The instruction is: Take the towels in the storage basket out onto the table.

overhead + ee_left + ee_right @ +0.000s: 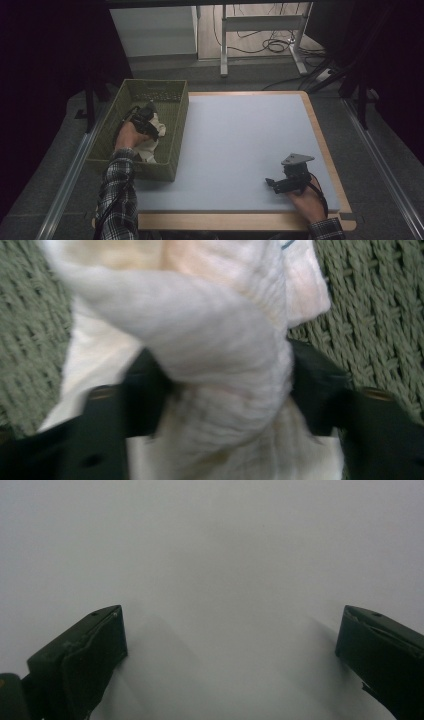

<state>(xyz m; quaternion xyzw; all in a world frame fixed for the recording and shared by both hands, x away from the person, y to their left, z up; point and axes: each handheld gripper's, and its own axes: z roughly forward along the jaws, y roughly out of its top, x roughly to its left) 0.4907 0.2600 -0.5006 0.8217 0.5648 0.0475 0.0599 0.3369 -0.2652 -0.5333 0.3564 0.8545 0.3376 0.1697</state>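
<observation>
A white cloth (151,148) lies bunched in a green woven basket (176,105) at the table's left edge. My left gripper (152,125) reaches down into the basket. In the left gripper view its two black jaws stand on either side of a thick fold of the cloth (200,325), with the pads pressing into it; the left gripper (225,390) is shut on that fold. My right gripper (273,184) rests low over the pale mat near the table's front right. In the right gripper view the right gripper (232,630) is open, with only bare mat between its jaws.
The pale blue-grey mat (240,135) covers most of the wooden table (330,155). The basket's woven floor (380,330) shows around the cloth. Beyond the table stand a white cabinet (155,30) and a desk frame (260,22) with cables on the floor.
</observation>
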